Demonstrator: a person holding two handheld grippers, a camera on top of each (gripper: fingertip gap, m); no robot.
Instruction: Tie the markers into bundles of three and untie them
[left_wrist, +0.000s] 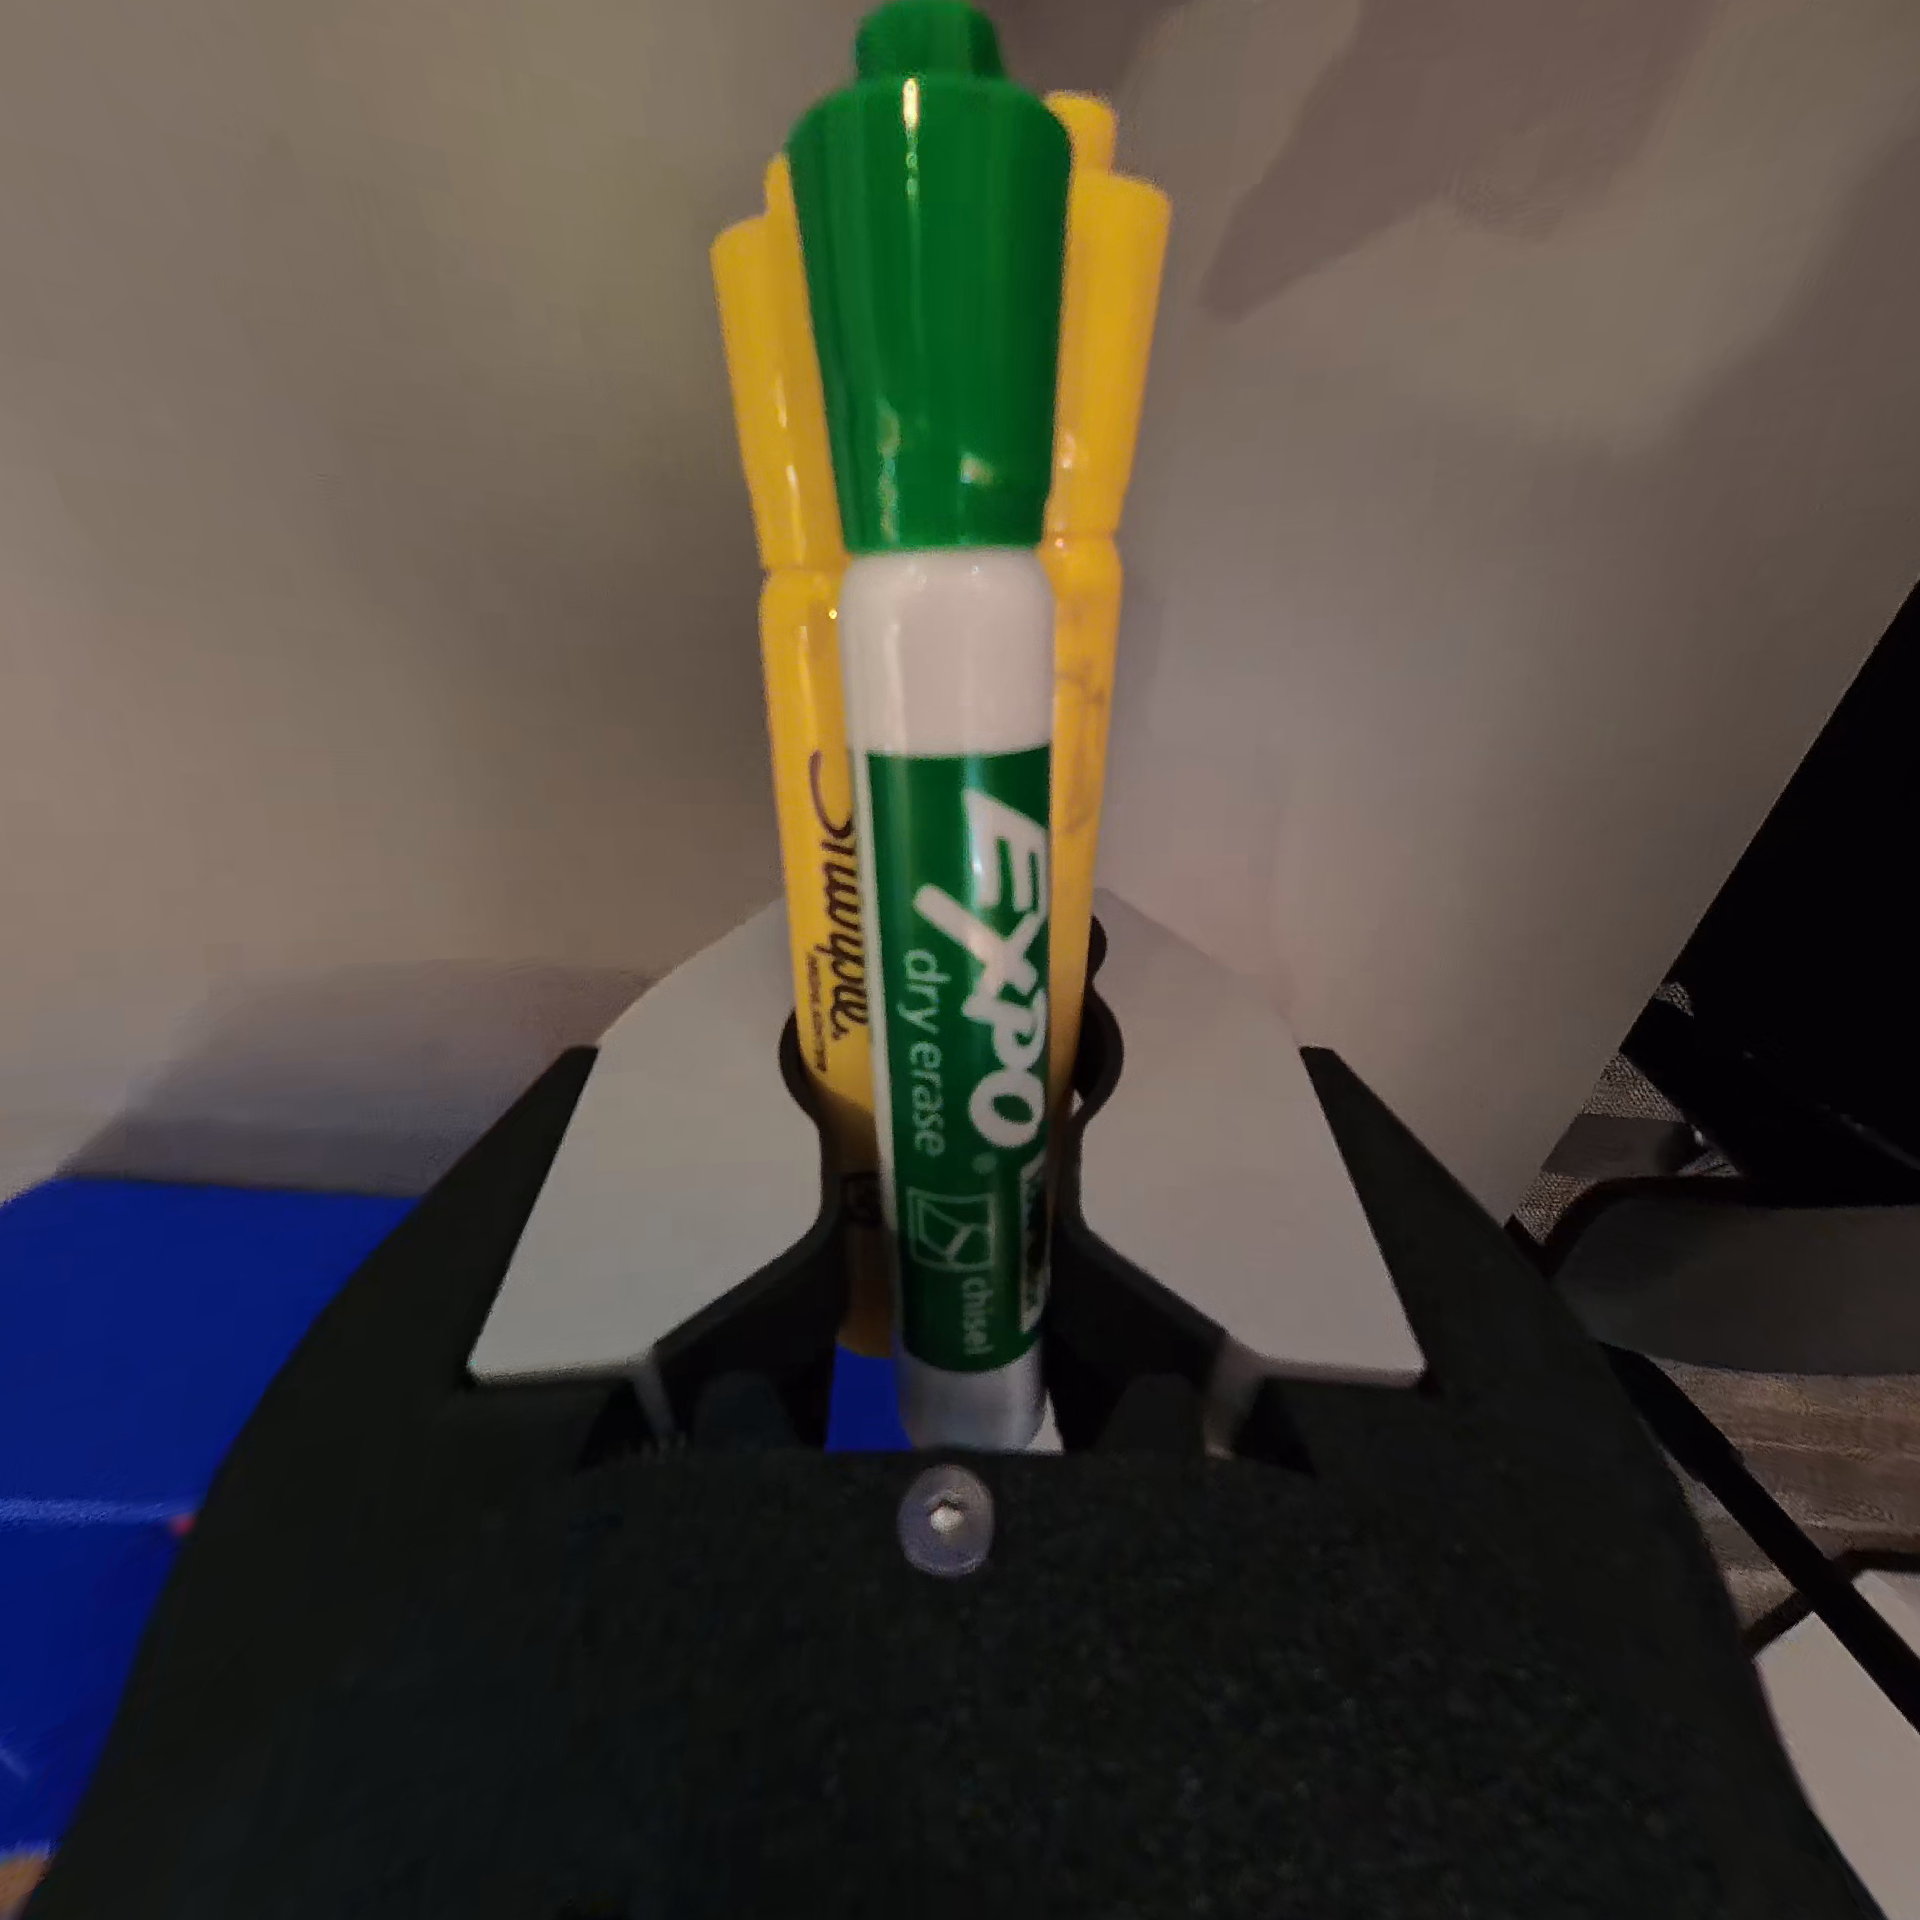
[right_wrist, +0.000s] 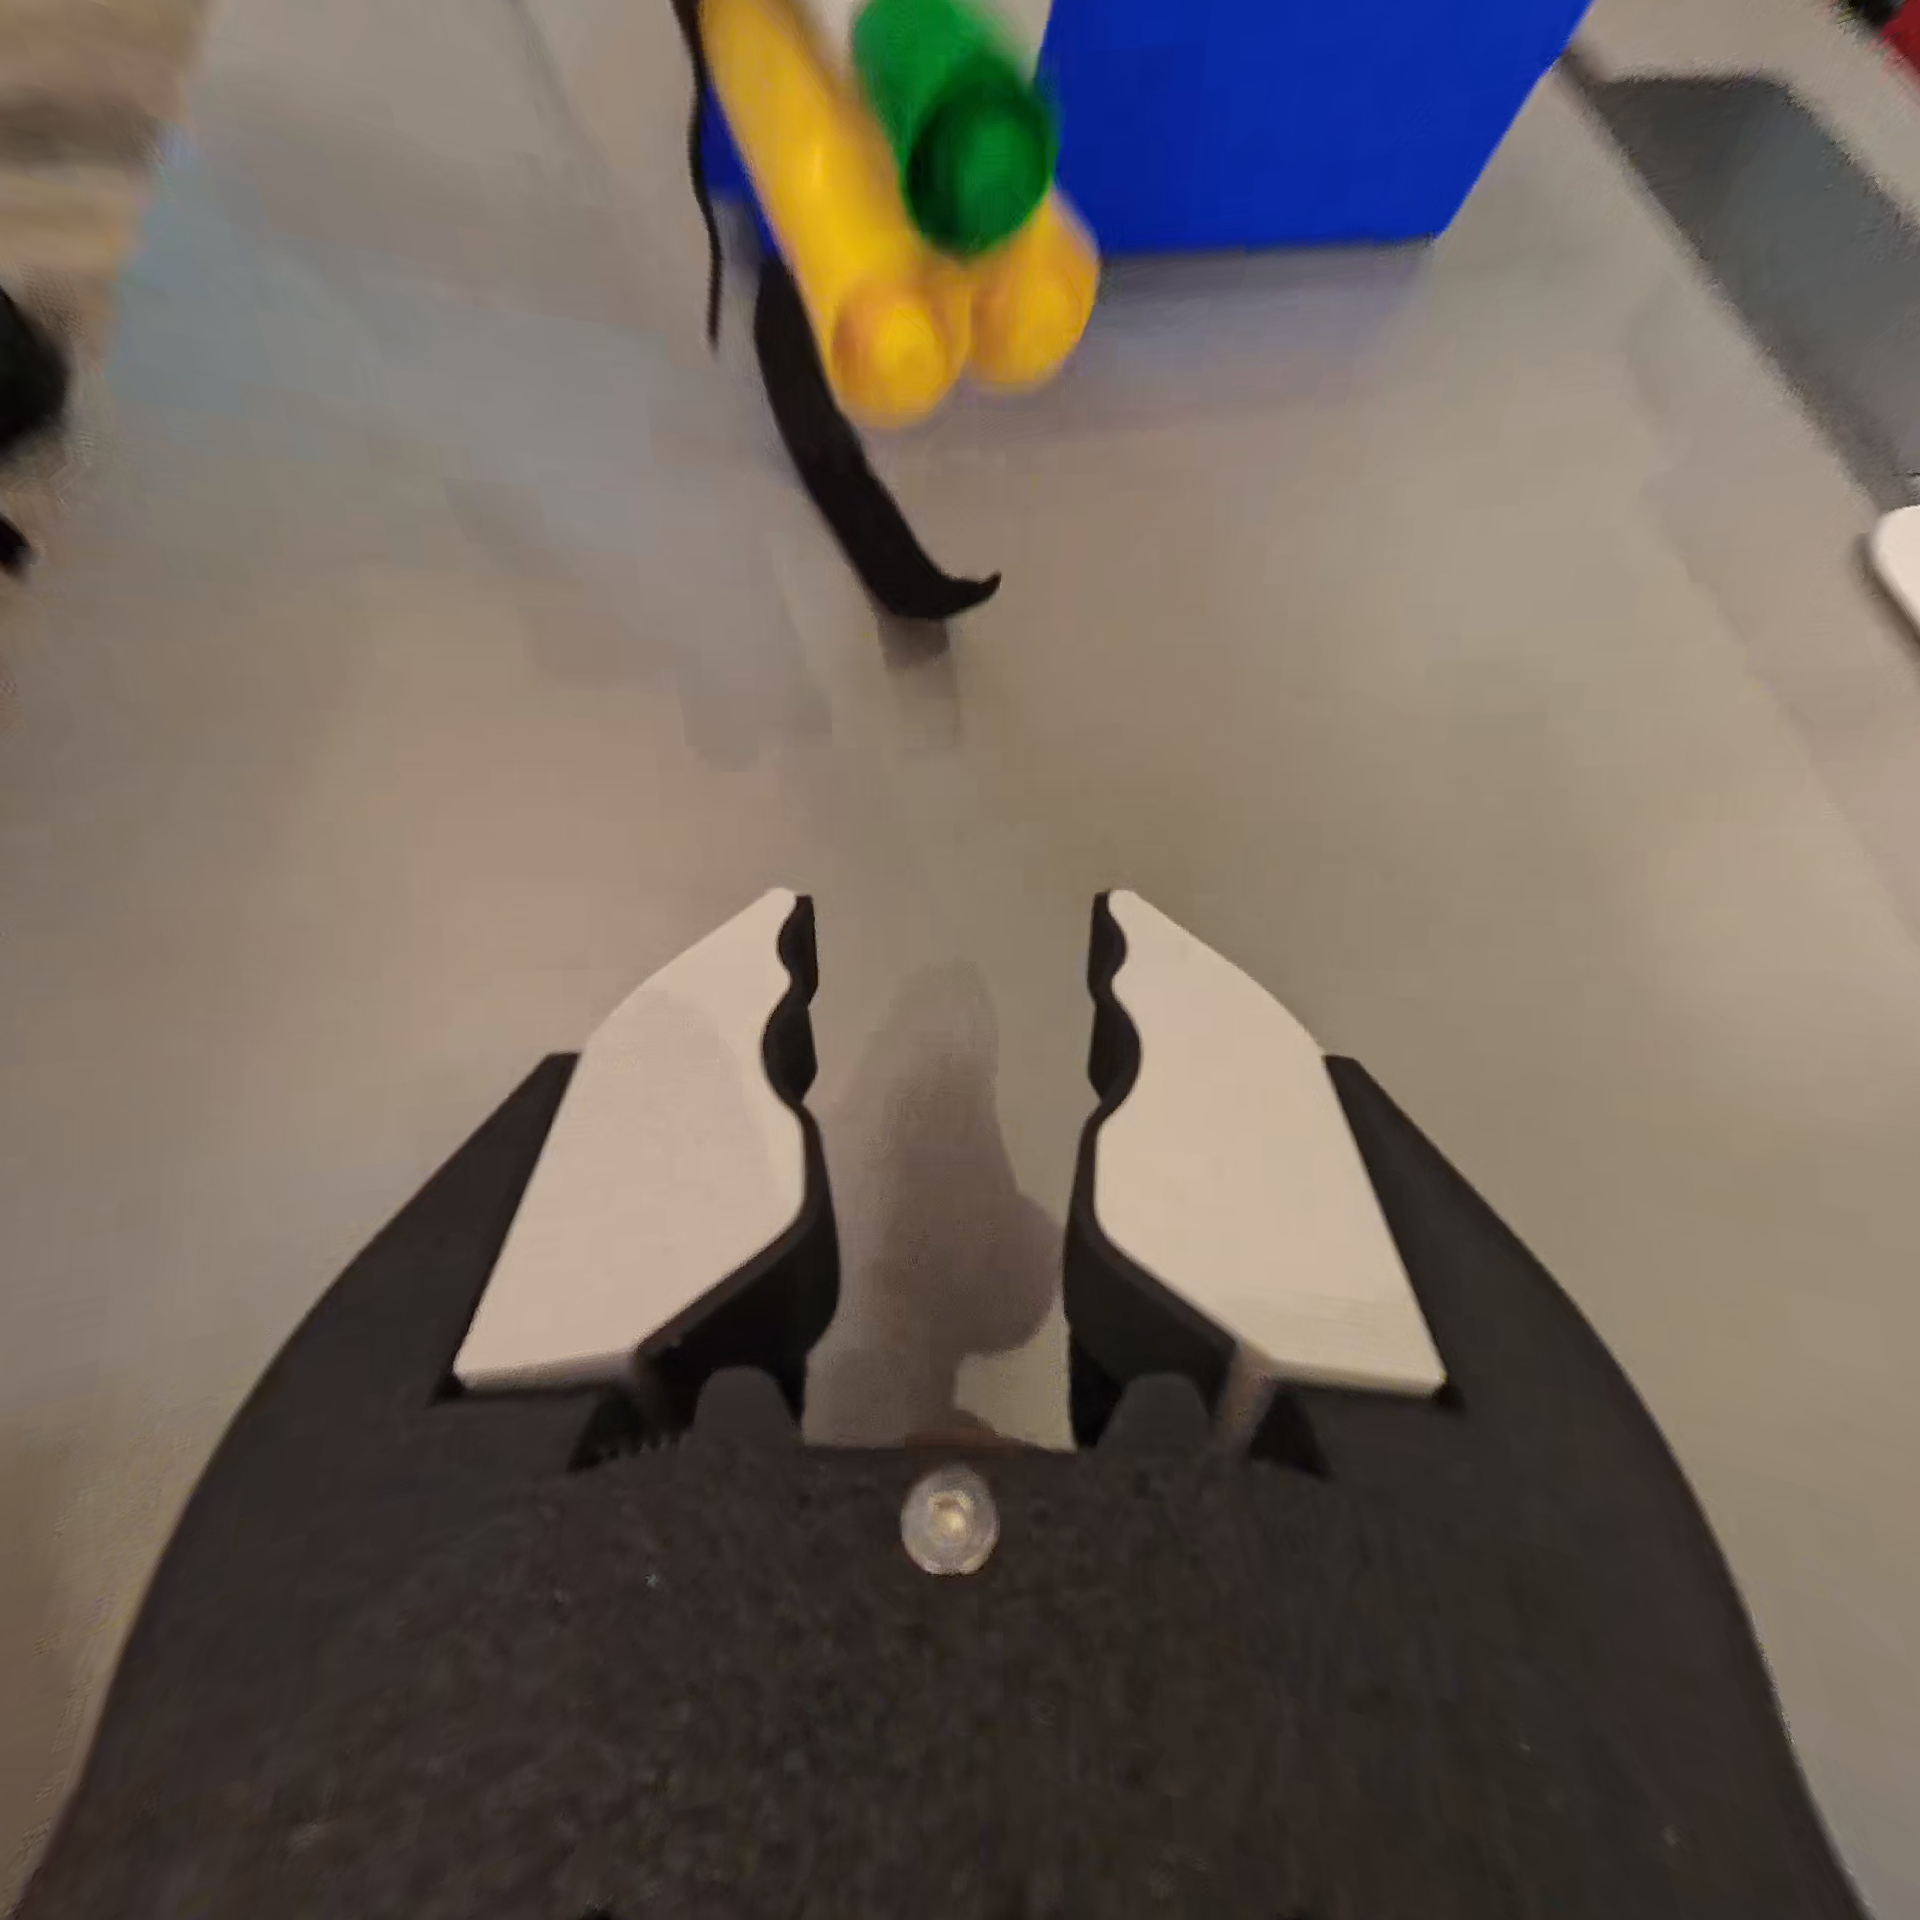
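Gripping a bundle of markers, the left gripper (left_wrist: 951, 1060) holds the green marker (left_wrist: 940, 727) in front and two yellow markers (left_wrist: 795, 748) behind it, lifted above the tabletop (right_wrist: 416, 727). The right gripper (right_wrist: 951, 935) is narrowly open and holds nothing. A black strap (right_wrist: 831, 468) hangs beside the bundle, near the blue box (right_wrist: 1268, 125).

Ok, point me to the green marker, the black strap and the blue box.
green marker (left_wrist: 940, 343), left wrist view, on its cap.
black strap (right_wrist: 831, 457), right wrist view, on its hanging middle.
blue box (right_wrist: 1278, 125), right wrist view, on its front face.
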